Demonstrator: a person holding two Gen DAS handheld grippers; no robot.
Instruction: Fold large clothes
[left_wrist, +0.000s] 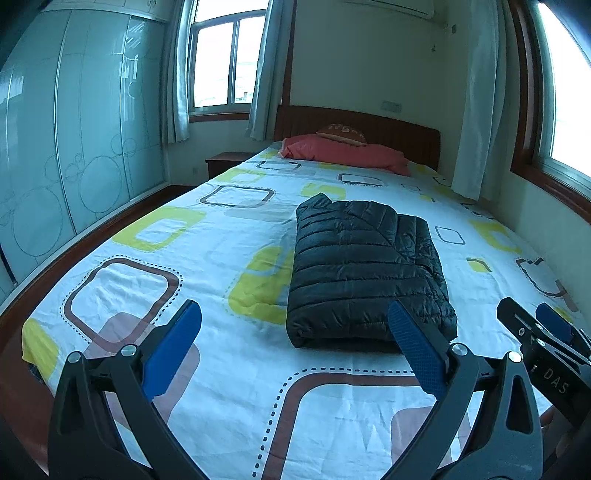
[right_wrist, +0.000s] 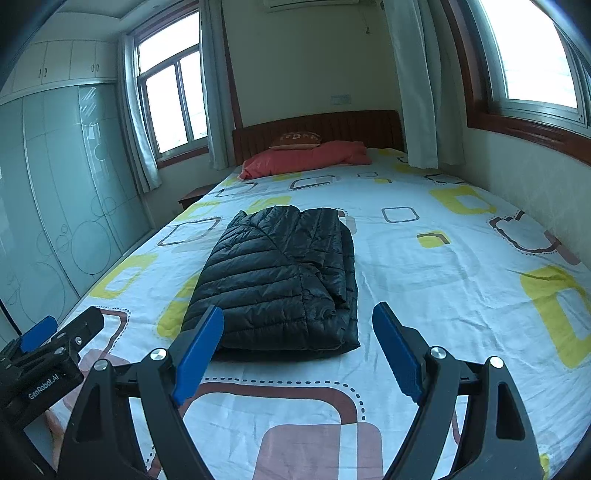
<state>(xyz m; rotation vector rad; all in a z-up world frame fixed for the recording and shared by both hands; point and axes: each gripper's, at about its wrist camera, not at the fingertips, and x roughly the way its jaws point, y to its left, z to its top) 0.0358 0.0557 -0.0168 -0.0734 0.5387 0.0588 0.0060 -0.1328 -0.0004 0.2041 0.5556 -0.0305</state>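
Note:
A black quilted puffer jacket (left_wrist: 365, 266) (right_wrist: 280, 277) lies folded into a compact rectangle in the middle of the bed. My left gripper (left_wrist: 295, 332) is open above the near part of the sheet, nothing between its blue pads; the jacket's near edge sits just beyond its right finger (left_wrist: 413, 350). My right gripper (right_wrist: 299, 339) is also open and empty, hovering just short of the jacket's near edge. Each view shows the other gripper at its side: the right gripper (left_wrist: 546, 332) and the left gripper (right_wrist: 48, 343).
The bed sheet (left_wrist: 207, 280) (right_wrist: 443, 280) is white with yellow and brown squares. A red pillow (left_wrist: 347, 153) (right_wrist: 306, 158) lies by the wooden headboard. A glass-fronted wardrobe (left_wrist: 66, 147) runs along the left, a wall with a window (right_wrist: 524, 48) along the right.

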